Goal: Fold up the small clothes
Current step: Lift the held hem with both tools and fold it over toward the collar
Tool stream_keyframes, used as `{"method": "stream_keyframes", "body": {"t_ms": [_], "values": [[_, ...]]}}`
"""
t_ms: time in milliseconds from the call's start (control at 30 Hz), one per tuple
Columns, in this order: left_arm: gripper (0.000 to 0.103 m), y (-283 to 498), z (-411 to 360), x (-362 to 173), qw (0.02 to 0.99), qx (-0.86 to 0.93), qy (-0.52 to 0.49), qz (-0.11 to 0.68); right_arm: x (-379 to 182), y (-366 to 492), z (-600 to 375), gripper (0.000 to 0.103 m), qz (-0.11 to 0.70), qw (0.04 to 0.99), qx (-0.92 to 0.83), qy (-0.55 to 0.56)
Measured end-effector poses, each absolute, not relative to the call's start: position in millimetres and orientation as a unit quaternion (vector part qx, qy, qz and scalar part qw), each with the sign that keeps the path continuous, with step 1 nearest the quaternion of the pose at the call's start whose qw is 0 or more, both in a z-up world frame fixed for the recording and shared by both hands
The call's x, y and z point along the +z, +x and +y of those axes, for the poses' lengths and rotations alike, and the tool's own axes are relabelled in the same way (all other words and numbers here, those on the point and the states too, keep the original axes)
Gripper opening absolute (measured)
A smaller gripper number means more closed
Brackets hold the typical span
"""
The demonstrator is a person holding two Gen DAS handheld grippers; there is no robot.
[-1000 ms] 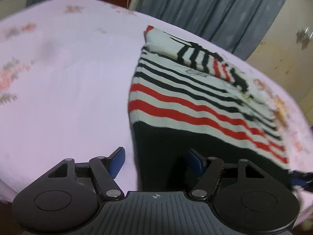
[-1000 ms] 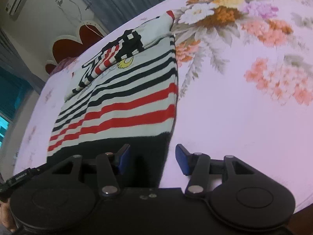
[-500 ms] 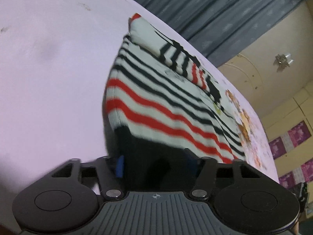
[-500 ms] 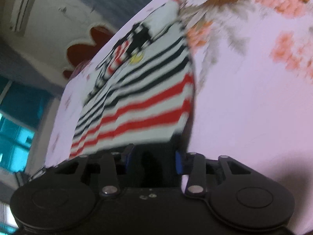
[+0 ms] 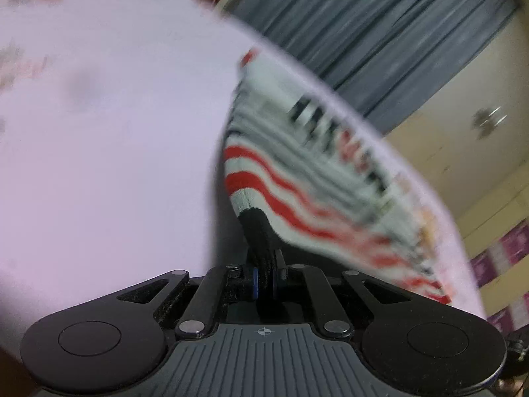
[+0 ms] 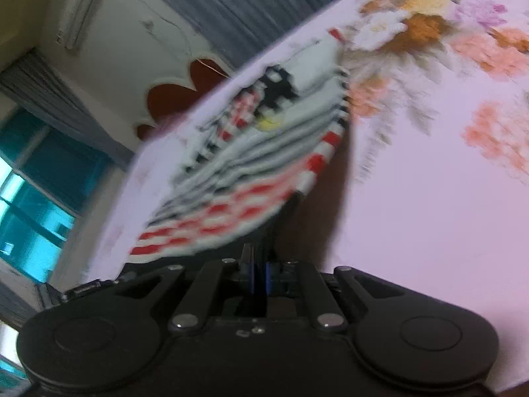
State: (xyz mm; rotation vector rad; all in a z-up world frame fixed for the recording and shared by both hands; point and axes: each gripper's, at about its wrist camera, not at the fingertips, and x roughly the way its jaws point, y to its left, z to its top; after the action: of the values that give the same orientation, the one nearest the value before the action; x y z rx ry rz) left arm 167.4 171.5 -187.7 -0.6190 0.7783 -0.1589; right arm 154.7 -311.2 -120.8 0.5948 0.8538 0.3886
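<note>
We have the left gripper (image 5: 264,279) and right gripper (image 6: 259,279) clenched on the sweater (image 5: 297,178) hem, lifted off the bed (image 5: 115,149). We judge the sleeves folded; the bottom-to-top fold remains

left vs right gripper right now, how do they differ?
The left gripper pinches the sweater at its left hem corner; the right gripper pinches the right corner. Beside the left one the sheet is plain pink; beside the right it carries large flower prints. Shared: jaws shut on the black hem, which is lifted off the sheet.
</note>
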Motion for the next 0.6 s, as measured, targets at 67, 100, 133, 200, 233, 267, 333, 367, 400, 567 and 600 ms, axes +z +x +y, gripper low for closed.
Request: {"method": "stream_keyframes", "body": {"t_ms": [67,100,133,200,233,267,333,367,400,567,600], "values": [[0.006,168.7,172.8,-189.7,0.873,-0.079,-0.313,0.366,-139.3,163.1,-309.4,0.006,0.445,0.838,0.164,0.271],[0.006,169.0,172.3,-186.9,0.872,-0.079,-0.319,0.362,-139.2,163.5,-310.2,0.006,0.44,0.837,0.166,0.281],[0.006,167.7,170.8,-183.4,0.873,-0.082,-0.325,0.356,-136.1,163.7,-310.9,0.006,0.432,0.839,0.165,0.287],[0.006,166.2,170.7,-174.4,0.874,-0.087,-0.339,0.336,-125.6,164.8,-312.2,0.006,0.407,0.846,0.17,0.301],[0.006,166.4,170.6,-170.3,0.874,-0.087,-0.346,0.329,-118.0,166.2,-313.1,0.006,0.393,0.851,0.174,0.303],[0.006,167.2,171.8,-165.2,0.875,-0.087,-0.353,0.32,-110.9,168.5,-314.0,0.006,0.381,0.856,0.176,0.302],[0.006,175.4,173.9,-150.2,0.878,-0.088,-0.365,0.297,-95.6,178.2,-317.7,0.006,0.36,0.865,0.179,0.301],[0.006,181.7,175.3,-142.8,0.879,-0.091,-0.371,0.287,-86.9,185.0,-321.3,0.006,0.348,0.87,0.181,0.3],[0.006,189.2,176.6,-134.7,0.881,-0.092,-0.371,0.278,-79.1,193.1,-322.4,0.006,0.336,0.874,0.181,0.3],[0.006,258.0,176.8,-97.7,0.893,-0.104,-0.36,0.25,-41.7,255.7,-322.7,0.006,0.294,0.893,0.183,0.286],[0.006,278.3,175.9,-93.0,0.892,-0.105,-0.361,0.251,-35.8,270.5,-324.1,0.006,0.29,0.895,0.182,0.286]]}}
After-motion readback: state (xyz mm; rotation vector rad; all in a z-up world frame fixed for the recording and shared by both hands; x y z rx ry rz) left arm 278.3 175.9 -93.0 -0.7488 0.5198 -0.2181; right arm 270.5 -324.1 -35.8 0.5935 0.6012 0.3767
